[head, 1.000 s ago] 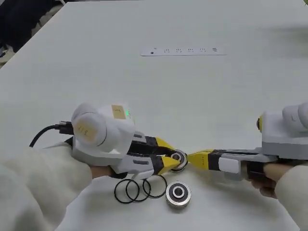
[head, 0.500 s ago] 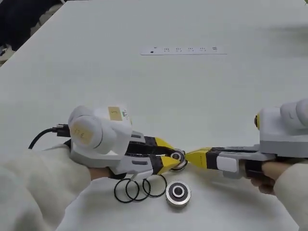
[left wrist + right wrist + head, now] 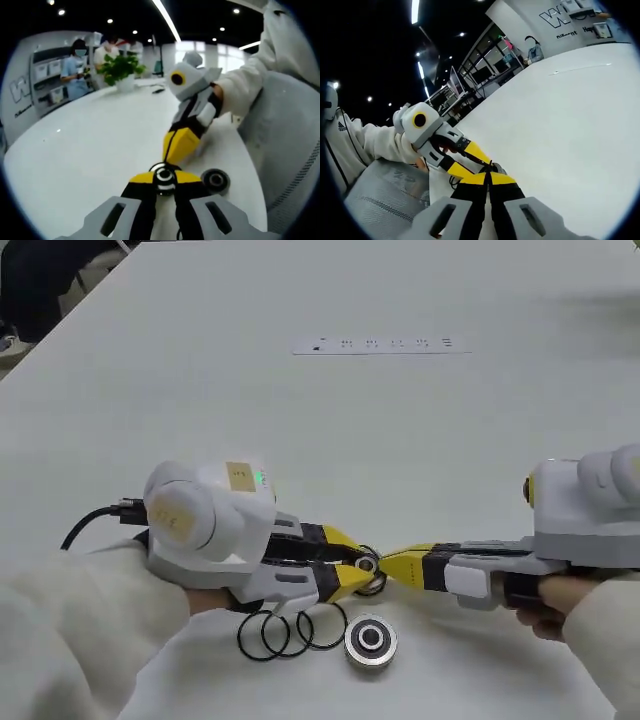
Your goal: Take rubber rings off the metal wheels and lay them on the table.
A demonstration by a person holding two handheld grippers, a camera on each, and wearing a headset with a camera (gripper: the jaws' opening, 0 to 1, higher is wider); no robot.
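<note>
L gripper [image 3: 358, 564] low over white table [image 3: 300, 440], near edge, jaws clamped on small metal wheel [image 3: 368, 564]; wheel held off the tabletop betw. yellow tips, axis roughly sideways. Same in left gripper view: L gripper [image 3: 164, 178] tips on either side of wheel [image 3: 164, 175], hub facing camera. R gripper [image 3: 388, 568] coming in from opp. side, nose to nose with L, tips touching wheel's rim. In right gripper view, R gripper [image 3: 487, 179] jaws pressed together, only a hairline slit betw. them. Thin black rubber ring [image 3: 374, 586] looping off wheel toward R tips, apparently pinched there; pinch point itself too small to confirm. R gripper [image 3: 176, 150] also seen in left gripper view, yellow tip just above wheel, sleeve behind. L gripper [image 3: 485, 161] seen in right gripper view, tips meeting R's. On table just below the grippers in head view: three loose rings [image 3: 285, 633] lying flat, overlapping in a row. Second wheel [image 3: 370, 640] flat on table just R of the rings, close under the held wheel; also in left gripper view [image 3: 216, 180], beside L jaws. Black cable [image 3: 95, 515] trailing from back of L gripper. White power strip [image 3: 380, 344] at far side of table, well apart from work. Cream sleeves at both lower corners of head view.
</note>
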